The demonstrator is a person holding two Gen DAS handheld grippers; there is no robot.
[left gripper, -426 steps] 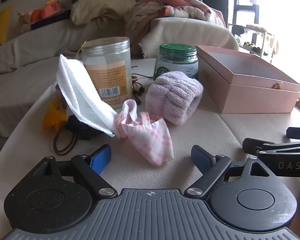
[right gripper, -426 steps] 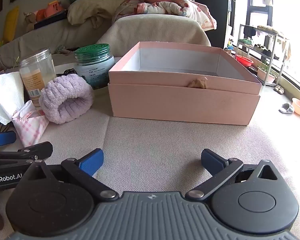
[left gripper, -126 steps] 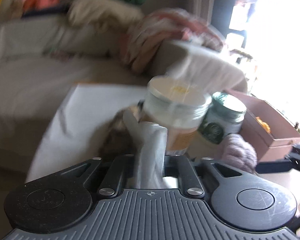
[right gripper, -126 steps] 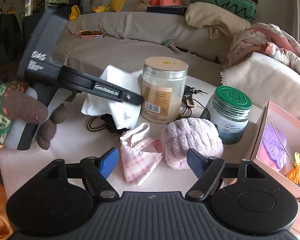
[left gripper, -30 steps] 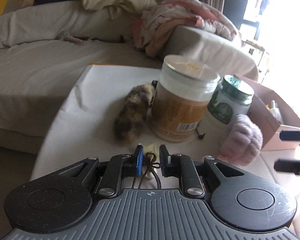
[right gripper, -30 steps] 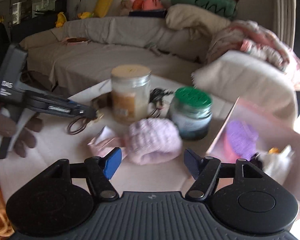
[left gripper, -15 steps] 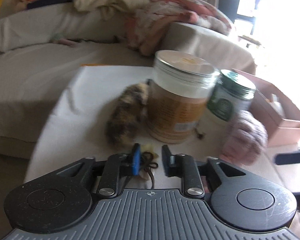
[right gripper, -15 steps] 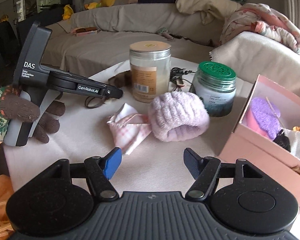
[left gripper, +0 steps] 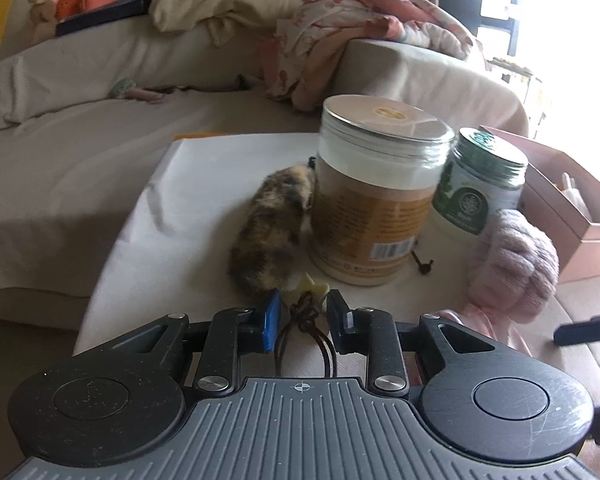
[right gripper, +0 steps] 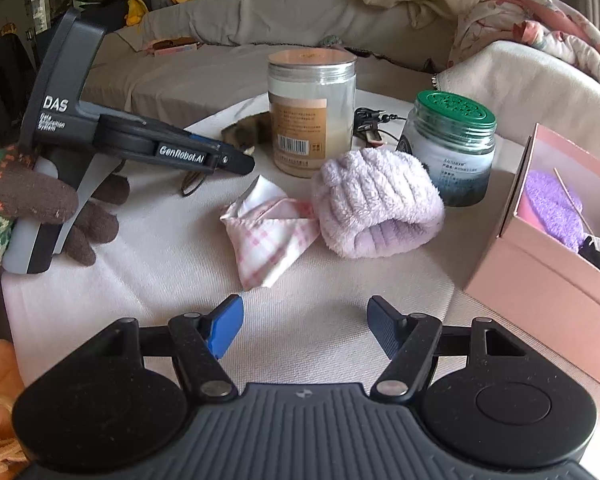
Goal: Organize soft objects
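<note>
My left gripper (left gripper: 303, 313) is open a little, its fingers either side of a brown knotted cord (left gripper: 305, 322) with a pale yellow charm (left gripper: 314, 288) lying on the table. A mottled brown furry piece (left gripper: 270, 230) lies just beyond it, against the tall jar (left gripper: 374, 196). My right gripper (right gripper: 305, 325) is open and empty, low over the table. In front of it lie a pink checked cloth (right gripper: 270, 228) and a lilac fluffy band (right gripper: 374, 208). The left gripper also shows in the right wrist view (right gripper: 242, 164).
A green-lidded jar (right gripper: 450, 148) stands behind the lilac band. An open pink box (right gripper: 540, 256) at the right holds a purple fluffy item (right gripper: 552, 208) and other pieces. A black cable (right gripper: 370, 122) lies behind the jars. A sofa with bedding lies beyond the table.
My left gripper has opened from nearly shut around the cord to a wider gap over the last second. My right gripper has drawn back and lower toward the checked cloth and lilac band.
</note>
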